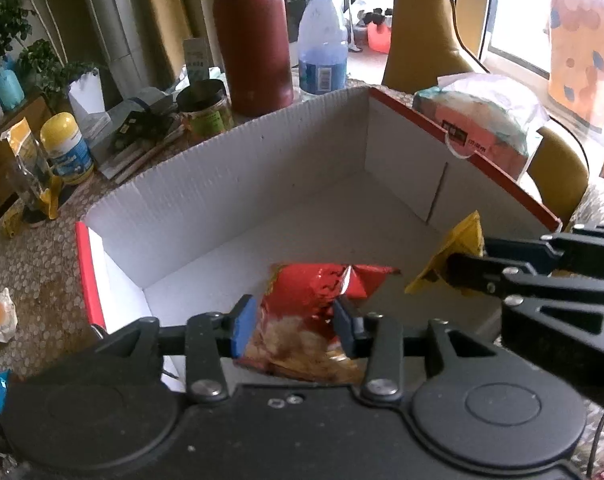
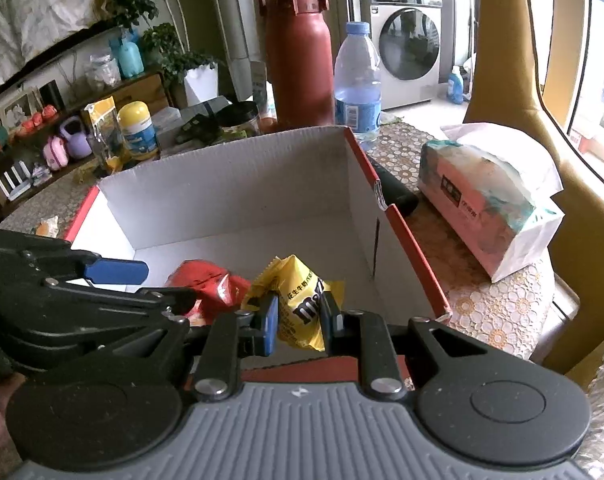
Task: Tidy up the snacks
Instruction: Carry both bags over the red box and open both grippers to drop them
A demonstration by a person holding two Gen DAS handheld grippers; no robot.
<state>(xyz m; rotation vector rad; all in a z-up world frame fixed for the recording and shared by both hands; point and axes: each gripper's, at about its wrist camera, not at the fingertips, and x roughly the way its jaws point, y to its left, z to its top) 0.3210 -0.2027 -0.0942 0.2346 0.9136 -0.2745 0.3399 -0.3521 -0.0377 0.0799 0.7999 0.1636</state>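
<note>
chip bag (image 1: 310, 308), candy pack (image 2: 302, 304) in box (image 1: 230, 176) | bottles (image 1: 322, 40) behind

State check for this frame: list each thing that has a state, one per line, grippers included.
left gripper: open, red snack bag between its pads
right gripper: shut on yellow snack bag
red snack bag: crumpled, inside the box
yellow snack bag: held over the box
cardboard box: open-topped, upright
water bottle: upright, capped
red flask: upright, lid on
</note>
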